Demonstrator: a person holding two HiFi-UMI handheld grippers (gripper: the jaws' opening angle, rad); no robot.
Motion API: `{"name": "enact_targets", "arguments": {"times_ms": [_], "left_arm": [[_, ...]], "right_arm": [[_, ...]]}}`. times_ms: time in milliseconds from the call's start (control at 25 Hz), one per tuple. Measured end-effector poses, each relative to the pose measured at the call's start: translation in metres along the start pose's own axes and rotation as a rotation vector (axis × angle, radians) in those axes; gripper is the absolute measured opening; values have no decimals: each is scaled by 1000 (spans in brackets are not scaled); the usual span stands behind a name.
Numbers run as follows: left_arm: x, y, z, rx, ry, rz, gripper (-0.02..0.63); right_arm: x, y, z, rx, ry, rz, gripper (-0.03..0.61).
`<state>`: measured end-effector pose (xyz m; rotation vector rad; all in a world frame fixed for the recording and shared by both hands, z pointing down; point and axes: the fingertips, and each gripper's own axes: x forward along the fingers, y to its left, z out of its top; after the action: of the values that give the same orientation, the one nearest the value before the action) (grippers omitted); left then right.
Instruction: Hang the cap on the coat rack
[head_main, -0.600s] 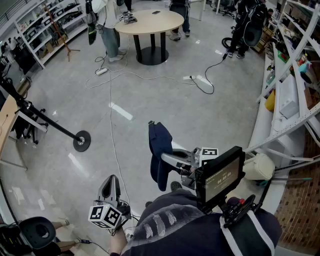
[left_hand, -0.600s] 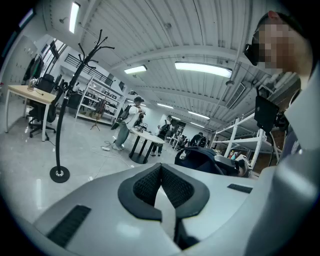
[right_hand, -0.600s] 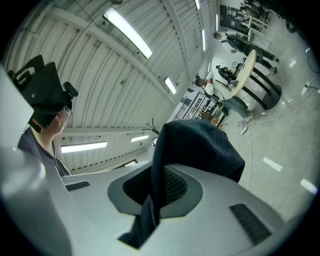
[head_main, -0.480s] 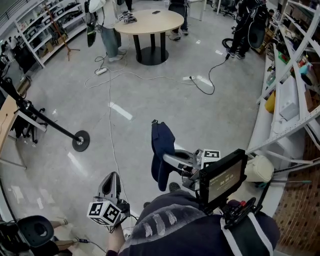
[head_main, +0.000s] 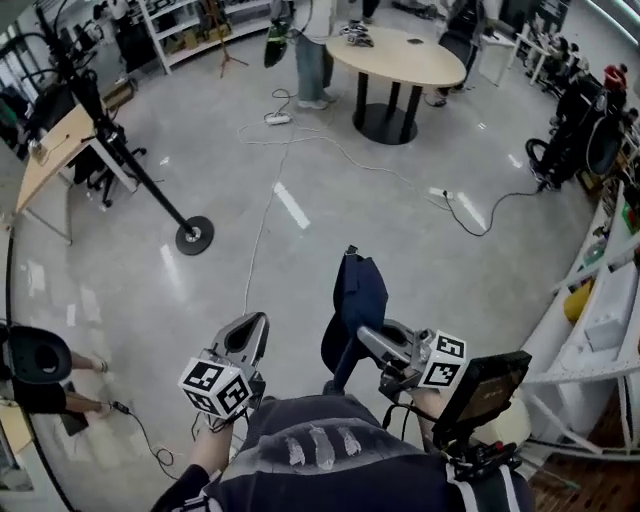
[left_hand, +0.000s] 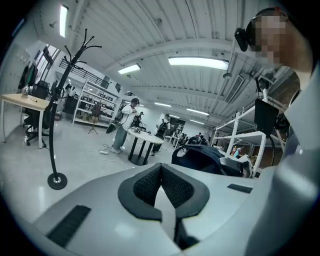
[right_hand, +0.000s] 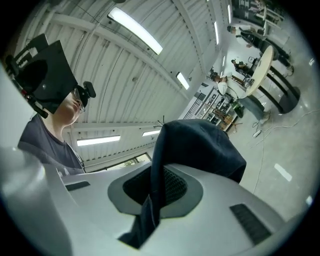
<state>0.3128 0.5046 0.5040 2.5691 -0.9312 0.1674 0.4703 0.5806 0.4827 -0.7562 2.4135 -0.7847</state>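
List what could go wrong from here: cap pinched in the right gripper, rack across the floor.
1. The right gripper pinches only a thin fold of the cap; the rest hangs loose and may slip or swing.
2. A cable lies on the floor towards the rack: a trip risk.
3. The rack's hooks look thin; the floppy cap may miss one.

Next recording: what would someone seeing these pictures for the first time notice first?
The dark navy cap stands out first, pinched in the right gripper near the middle of the head view and hanging limp. Next comes the black coat rack, standing apart at upper left on its round base, its hooks bare in the left gripper view. The left gripper, shut and empty, is just left of the cap.
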Motion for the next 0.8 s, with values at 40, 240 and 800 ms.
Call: {"name": "enact_targets", "arguments": {"times_ms": [40,240,800], "left_arm": [[2,6,1,3,-2,16,6],[-12,58,12,-14,-7,98,6],[-80,224,68,-81,-192,217,6]], "right_arm": [[6,-5,1,0,14,21,28],[63,-28,-3,-15,109,76,28],[256,-48,-34,-60,313,109,28]]}}
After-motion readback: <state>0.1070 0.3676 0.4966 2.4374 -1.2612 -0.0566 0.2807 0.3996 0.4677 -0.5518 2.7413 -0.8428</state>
